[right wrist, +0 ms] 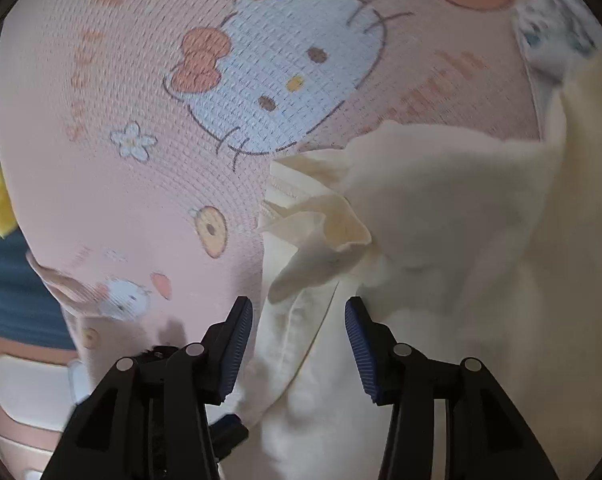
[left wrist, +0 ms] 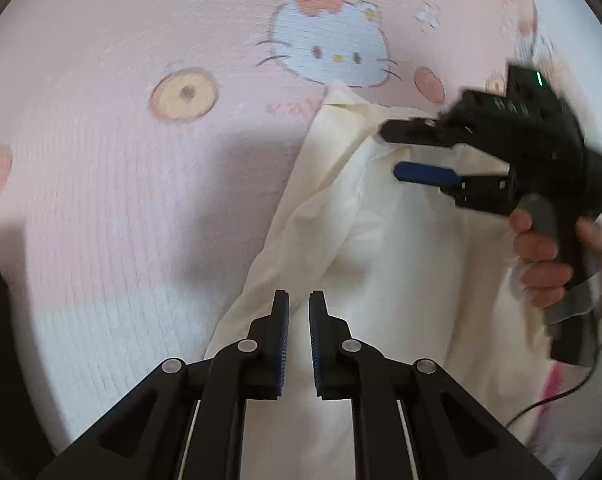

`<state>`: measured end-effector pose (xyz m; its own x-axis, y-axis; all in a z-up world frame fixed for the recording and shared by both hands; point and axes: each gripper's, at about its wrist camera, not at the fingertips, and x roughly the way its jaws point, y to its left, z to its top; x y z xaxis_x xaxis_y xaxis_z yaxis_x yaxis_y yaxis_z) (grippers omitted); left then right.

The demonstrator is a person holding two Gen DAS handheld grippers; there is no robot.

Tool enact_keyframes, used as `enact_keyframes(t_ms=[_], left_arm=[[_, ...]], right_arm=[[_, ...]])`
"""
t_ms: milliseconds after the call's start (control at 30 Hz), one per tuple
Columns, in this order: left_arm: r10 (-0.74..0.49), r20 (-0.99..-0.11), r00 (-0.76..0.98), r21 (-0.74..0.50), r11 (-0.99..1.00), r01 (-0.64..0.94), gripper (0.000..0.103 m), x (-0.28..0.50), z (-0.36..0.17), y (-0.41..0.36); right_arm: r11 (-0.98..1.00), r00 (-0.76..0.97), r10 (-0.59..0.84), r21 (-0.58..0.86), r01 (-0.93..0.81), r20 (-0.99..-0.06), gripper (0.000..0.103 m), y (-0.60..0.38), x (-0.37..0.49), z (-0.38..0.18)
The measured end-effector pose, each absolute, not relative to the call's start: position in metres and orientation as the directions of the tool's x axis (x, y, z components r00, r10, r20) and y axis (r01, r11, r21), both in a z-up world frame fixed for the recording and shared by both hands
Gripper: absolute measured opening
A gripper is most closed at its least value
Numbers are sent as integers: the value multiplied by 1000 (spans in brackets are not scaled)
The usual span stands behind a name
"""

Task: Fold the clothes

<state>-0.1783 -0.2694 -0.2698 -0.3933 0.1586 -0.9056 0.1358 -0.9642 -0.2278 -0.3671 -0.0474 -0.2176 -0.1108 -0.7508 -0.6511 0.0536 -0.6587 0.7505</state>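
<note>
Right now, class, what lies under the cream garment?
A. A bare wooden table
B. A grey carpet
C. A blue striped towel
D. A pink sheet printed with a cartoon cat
D: the cream garment lies on a pink sheet printed with a white cartoon cat face.

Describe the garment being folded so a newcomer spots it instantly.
Start from the pink sheet printed with cartoon cat faces. On its right side lies the shirt, a rumpled heap with a collar. It is the only plain cream cloth there, with no print.
</note>
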Motion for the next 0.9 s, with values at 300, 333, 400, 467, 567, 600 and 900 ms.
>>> enact_keyframes(t_ms=[300,333,400,467,567,600,900], left_arm=[[71,-937,-341,-108,-990,92,9,-155,-283,-262],[63,-940,-337,-97,-992,85,9,-153,-287,-261],[35,-941,-338,-61,-996,66,9,-152,-294,-258],[14,-941,-339,-32,-998,49,9,-151,-296,-254],[-12,-941,-339,4,-1000,22,9,-149,-294,-246],[-20,-940,-340,17,-1000,14,9,-149,-293,-244],[-19,-939,-344,15,-1000,12,9,-137,-283,-245]], right_arm=[[-682,-151,-726,730,39,-670,48,-60,-378,-231],[-693,-156,-716,720,43,-680,48,-64,-380,-230],[-714,-167,-696,699,51,-699,47,-73,-383,-229],[-740,-178,-668,669,63,-722,41,-81,-385,-228],[-816,-200,-578,567,117,-791,10,-88,-387,-220],[-833,-208,-553,537,132,-807,6,-90,-388,-218],[-848,-211,-528,496,188,-822,5,-90,-400,-203]])
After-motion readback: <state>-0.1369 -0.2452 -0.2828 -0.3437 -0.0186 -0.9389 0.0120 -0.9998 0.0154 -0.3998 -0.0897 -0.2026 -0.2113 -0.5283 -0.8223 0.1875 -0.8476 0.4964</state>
